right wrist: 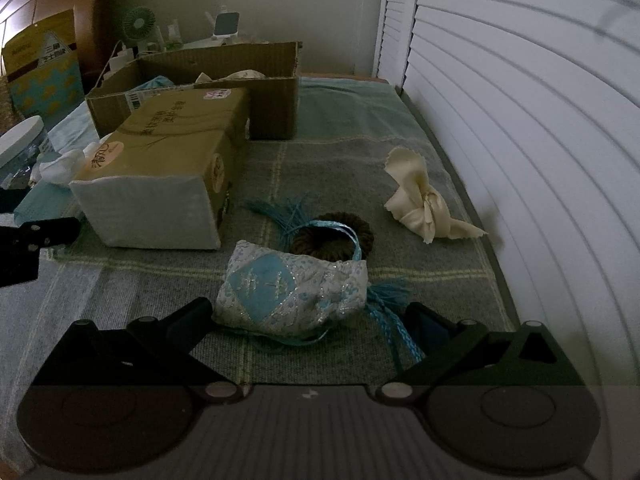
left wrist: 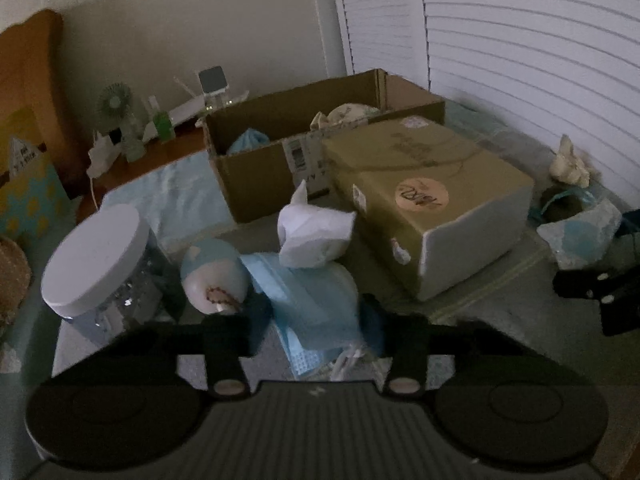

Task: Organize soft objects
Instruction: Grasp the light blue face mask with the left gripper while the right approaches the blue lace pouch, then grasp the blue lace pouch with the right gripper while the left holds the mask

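Soft things partly sorted into the cardboard box [right wrist: 192, 92]

The blue pouch [right wrist: 292, 292] lies on the blanket [right wrist: 400, 152] between the wide-open fingers of the right claw [right wrist: 308, 324], not gripped. The left claw [left wrist: 312, 320] is closed on a blue face mask [left wrist: 316, 304]. Some items are in the far box; a cream cloth [right wrist: 424, 204], a hair tie [right wrist: 332, 236] and a tissue [left wrist: 316, 236] remain outside.

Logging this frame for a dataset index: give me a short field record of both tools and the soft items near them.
left tool: closed on blue face mask
right tool: open, around blue sachet
behind sachet: brown scrunchie
further right: cream cloth bundle
container: open cardboard box, soft items inside
surface: grey plaid blanket
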Action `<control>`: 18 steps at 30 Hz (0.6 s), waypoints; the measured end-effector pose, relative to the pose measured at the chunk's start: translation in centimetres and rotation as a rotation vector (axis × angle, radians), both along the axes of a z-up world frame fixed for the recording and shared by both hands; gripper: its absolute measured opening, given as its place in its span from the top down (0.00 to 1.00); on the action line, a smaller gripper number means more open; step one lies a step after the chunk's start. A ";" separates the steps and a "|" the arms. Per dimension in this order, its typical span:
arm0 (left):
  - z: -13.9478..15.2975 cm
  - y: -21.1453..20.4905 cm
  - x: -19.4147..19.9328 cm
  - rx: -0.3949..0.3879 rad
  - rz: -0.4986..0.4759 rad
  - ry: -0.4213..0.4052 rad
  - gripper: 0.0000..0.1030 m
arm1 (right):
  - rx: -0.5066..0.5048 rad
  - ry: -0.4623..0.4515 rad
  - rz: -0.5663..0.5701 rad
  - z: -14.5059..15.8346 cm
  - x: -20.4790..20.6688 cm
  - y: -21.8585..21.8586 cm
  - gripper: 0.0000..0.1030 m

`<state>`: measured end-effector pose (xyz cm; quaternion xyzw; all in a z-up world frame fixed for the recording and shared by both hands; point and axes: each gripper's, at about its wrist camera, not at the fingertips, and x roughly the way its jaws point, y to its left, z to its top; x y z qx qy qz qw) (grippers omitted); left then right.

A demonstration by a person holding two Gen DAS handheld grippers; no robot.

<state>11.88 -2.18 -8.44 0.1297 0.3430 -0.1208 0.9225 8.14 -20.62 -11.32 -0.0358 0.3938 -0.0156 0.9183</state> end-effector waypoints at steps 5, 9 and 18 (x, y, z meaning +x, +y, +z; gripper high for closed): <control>0.3 1.4 -0.3 -0.072 -0.004 0.051 0.67 | -0.001 -0.004 0.003 0.0 -0.1 0.0 0.00; 0.7 3.2 -1.7 -0.128 -0.020 0.115 0.67 | -0.001 -0.006 0.003 -0.1 -0.1 0.1 0.00; 0.2 5.1 -3.9 -0.111 0.029 0.110 0.31 | -0.002 -0.011 -0.002 -0.1 -0.2 0.2 0.00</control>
